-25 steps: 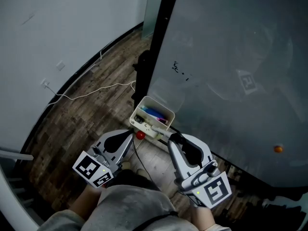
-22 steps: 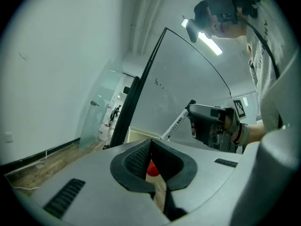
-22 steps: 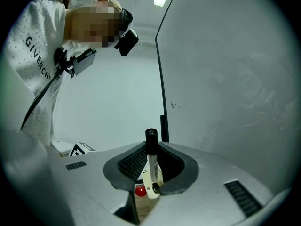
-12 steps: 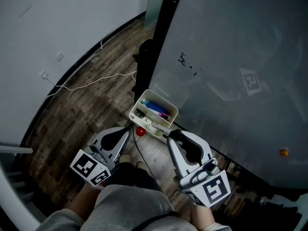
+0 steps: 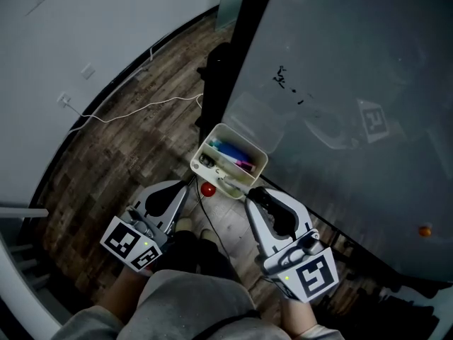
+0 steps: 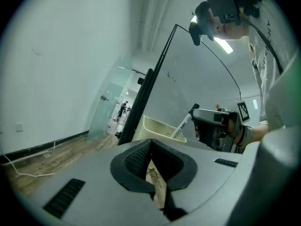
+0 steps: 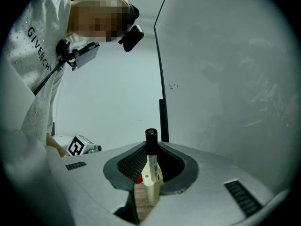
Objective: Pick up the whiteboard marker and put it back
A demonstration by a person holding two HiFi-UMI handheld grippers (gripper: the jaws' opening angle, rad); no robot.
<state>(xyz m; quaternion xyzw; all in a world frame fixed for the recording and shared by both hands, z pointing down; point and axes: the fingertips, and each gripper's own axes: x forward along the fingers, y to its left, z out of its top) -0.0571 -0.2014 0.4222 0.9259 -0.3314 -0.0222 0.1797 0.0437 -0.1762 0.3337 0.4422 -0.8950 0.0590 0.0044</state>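
A white cable (image 5: 134,110) trails across the wooden floor (image 5: 120,168) at the far left, below the pale wall. Nearer the middle, the left gripper (image 5: 188,188) is held low with its jaws pressed together and nothing between them. Just beyond its tips lies a small red round thing (image 5: 207,188), right beside the near corner of the cream tray (image 5: 206,143). The tray sits at the foot of the whiteboard (image 5: 340,83) and holds blue and pink items. The right gripper (image 5: 249,193) comes next, its tips at the tray's near edge. Its jaws are clamped on the whiteboard marker (image 7: 151,161), a white barrel with a black cap that sticks out past the pads. From the left gripper view the marker (image 6: 182,124) leans over the tray's rim, cap end up towards the board — whether its lower end touches the tray cannot be told. On the board are a few black scribbles (image 5: 287,83), a square printed tag (image 5: 374,121) and, far right, an orange dot (image 5: 424,230).
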